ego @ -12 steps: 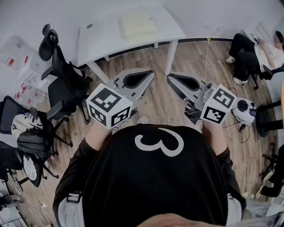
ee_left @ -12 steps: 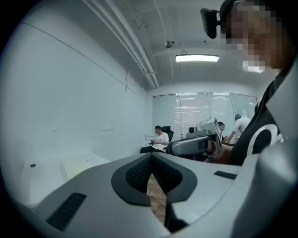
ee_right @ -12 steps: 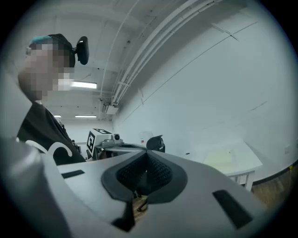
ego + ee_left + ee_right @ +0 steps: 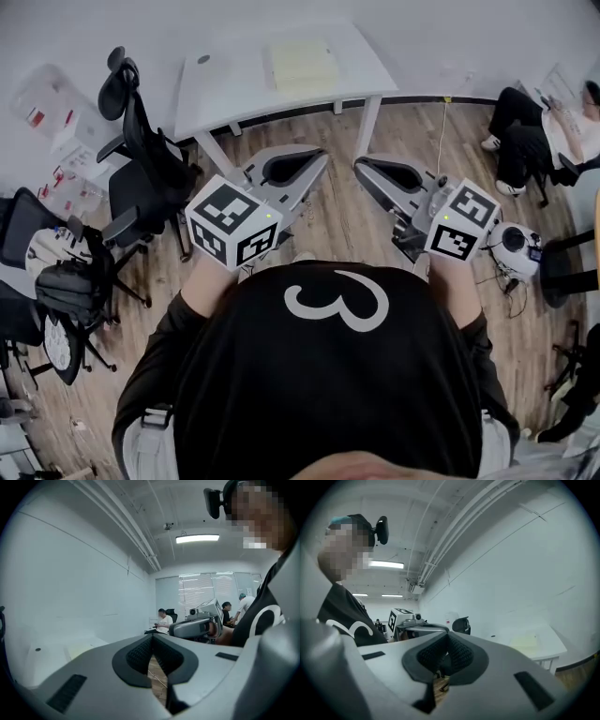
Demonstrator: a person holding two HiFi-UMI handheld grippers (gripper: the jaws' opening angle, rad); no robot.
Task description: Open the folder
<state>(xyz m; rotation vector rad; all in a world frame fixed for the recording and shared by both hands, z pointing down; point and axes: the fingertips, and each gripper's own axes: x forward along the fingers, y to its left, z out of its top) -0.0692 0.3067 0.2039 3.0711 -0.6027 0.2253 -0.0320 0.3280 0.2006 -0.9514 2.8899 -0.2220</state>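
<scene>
Pale-yellow, the folder (image 4: 302, 64) lies flat and apparently closed on the white table (image 4: 225, 89) in the head view, while you hold the left gripper (image 4: 322, 157) and right gripper (image 4: 359, 165) side by side over the floor (image 4: 337, 223), well short of it: likely a ready pose before the approach. In the left gripper view the jaws are pressed together on nothing, so part them before reaching for the cover. In the right gripper view the jaws likewise meet empty, with the table ahead and to the right.
</scene>
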